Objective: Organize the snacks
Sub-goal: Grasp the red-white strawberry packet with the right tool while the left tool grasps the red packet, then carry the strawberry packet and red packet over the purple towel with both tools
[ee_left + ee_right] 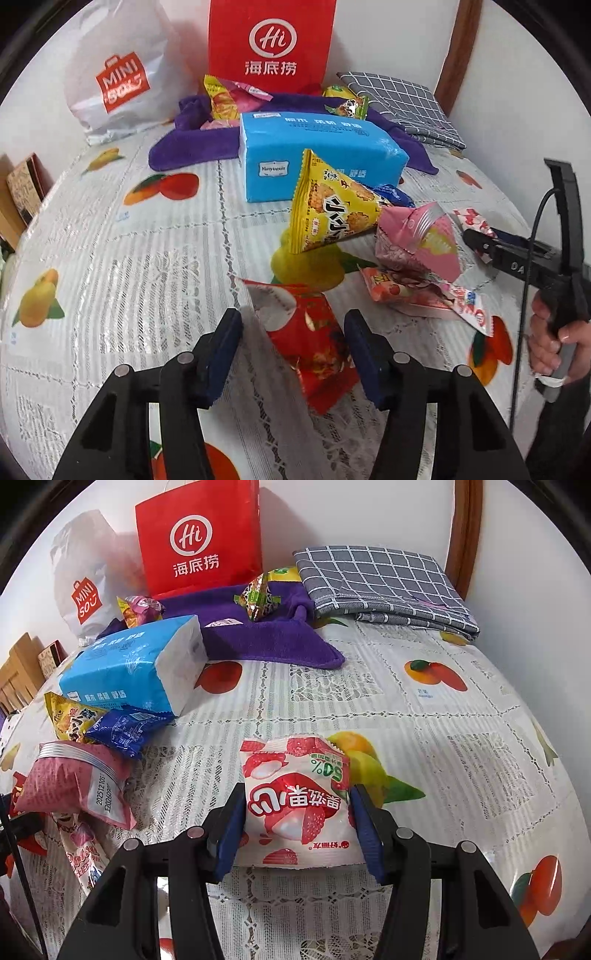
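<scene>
one lychee pkt, white/pink, crinkly | r jaws pinch it | l jaws spread over red pkt

You are in a home: the table wears a lace-patterned tablecloth printed with fruit, against a plain white wall. Two shopping bags stand at the back, beside a folded checked cloth and a tissue pack.

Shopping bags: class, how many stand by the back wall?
2. The red paper bag stands upright behind the purple towel; the white plastic bag slumps to its left. No others are visible.
</scene>
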A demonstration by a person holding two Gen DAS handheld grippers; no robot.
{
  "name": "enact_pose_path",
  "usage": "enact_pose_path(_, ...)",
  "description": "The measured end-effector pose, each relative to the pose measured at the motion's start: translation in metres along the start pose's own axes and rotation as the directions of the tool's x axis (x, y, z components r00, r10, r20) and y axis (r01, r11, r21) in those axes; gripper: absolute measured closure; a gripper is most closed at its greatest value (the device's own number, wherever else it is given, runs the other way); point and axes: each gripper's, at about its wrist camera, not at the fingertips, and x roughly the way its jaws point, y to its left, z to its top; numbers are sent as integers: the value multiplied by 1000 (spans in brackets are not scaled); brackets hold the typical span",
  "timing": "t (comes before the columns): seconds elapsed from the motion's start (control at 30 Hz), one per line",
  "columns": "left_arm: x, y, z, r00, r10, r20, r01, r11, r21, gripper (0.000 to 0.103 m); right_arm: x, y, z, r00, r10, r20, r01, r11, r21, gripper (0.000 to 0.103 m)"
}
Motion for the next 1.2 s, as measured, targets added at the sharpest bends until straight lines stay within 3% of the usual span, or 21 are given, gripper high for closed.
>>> enact_pose_path(0.17, 2, -2, -2, 998, 59, 36, -60, 998, 21, 59, 0, 0, 0, 1000, 3, -1, -3, 1000, 3, 48)
enact_pose_path(0.3, -1, 8, -1, 998, 32, 44, -32, 999, -10, 67, 0, 1, 1, 1000, 2, -2, -2, 1000, 2, 48)
enact_pose_path(0.8, -9, 20, 6, 997, 11, 71, -6, 997, -77, 70, -2, 0, 0, 1000, 4, 7, -4, 1000, 0, 48)
enact_pose_path(1.0, -21, 33, 24, 995, 16, 98, -9, 997, -80, 70, -15, 2, 5, 999, 24, 32, -24, 1000, 11, 48)
enact_pose_path(1.2, -28, 42, 53, 992, 34, 123, -26, 998, -63, 69, -39, 17, 30, 995, 44, 89, -44, 999, 0, 48)
